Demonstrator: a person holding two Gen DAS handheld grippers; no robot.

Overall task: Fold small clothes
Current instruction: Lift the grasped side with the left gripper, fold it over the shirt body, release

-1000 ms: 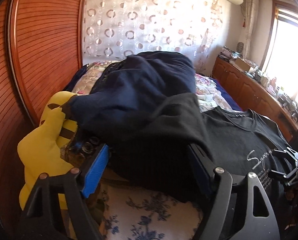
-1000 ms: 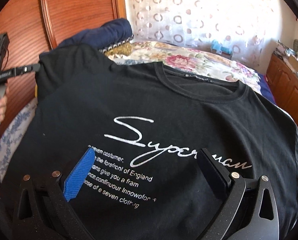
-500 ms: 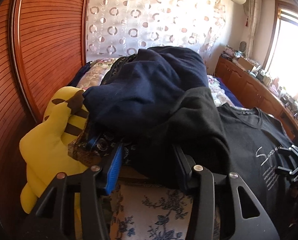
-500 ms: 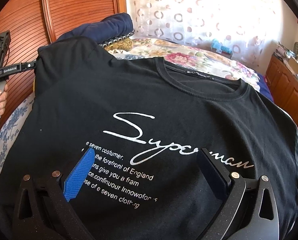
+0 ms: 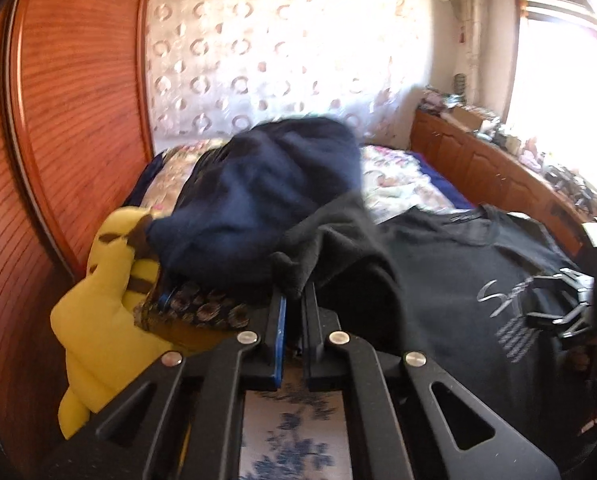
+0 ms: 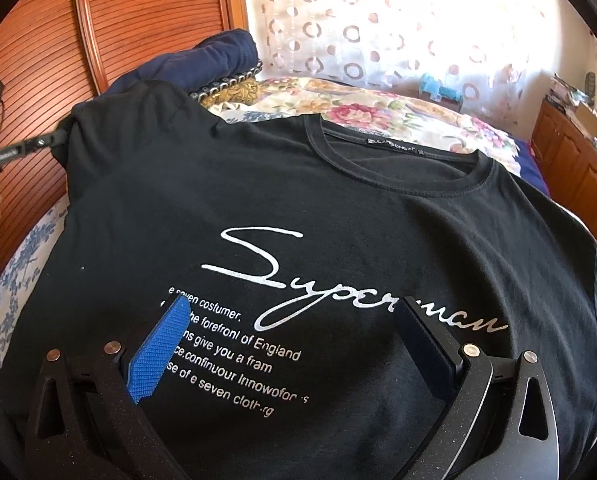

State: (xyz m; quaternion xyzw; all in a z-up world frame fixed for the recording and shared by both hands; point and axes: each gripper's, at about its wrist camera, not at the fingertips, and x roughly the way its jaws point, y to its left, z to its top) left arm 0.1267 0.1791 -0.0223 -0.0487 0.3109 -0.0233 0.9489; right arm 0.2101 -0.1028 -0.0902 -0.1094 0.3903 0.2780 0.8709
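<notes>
Two tongs work a black T-shirt (image 6: 338, 208) spread on the bed (image 6: 378, 112): the left tongs (image 5: 294, 300) have just closed, pinching its sleeve (image 5: 322, 248); the right tongs (image 6: 294, 320) gape above the print.

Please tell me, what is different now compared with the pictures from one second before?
The left gripper has just closed its fingers on the sleeve of the black T-shirt, pinching and slightly lifting it. The right gripper stayed open above the print, unmoved. The navy clothes and yellow plush toy stayed put.
</notes>
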